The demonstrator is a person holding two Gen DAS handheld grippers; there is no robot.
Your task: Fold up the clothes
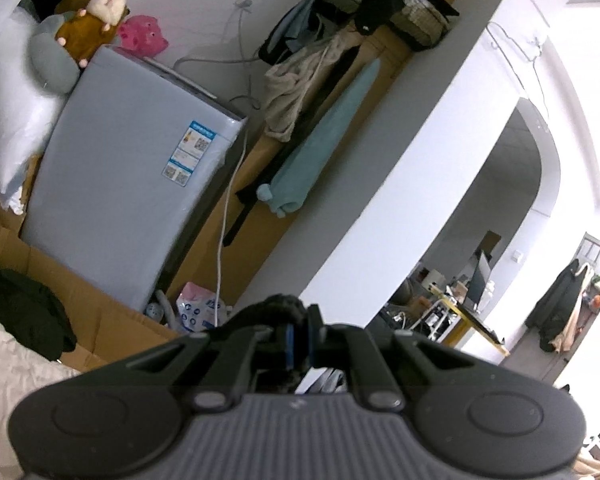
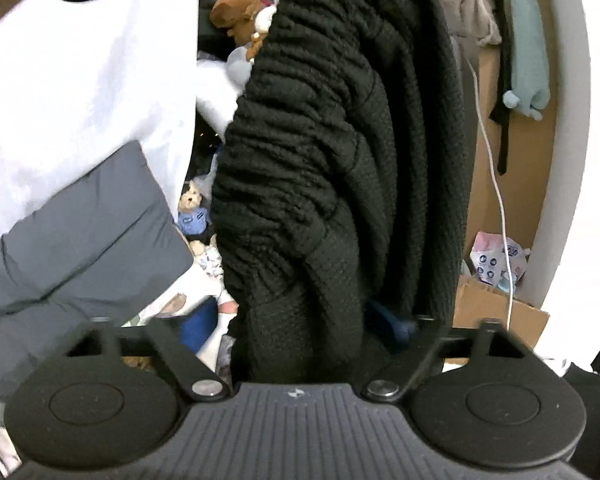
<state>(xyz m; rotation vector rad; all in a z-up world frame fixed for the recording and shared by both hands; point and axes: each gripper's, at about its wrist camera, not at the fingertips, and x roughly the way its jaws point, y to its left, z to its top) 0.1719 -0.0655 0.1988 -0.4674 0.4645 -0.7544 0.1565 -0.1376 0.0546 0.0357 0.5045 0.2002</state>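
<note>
Black knit garment [image 2: 332, 160] hangs lifted for straightening: left gripper [image 1: 298, 340] pinches its edge; right gripper [image 2: 300, 332] spread wide, apparently gripping nothing.

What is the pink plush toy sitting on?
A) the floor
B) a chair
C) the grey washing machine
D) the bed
C: in the left wrist view the pink plush sits on top of the grey washing machine, next to a brown plush.
</note>
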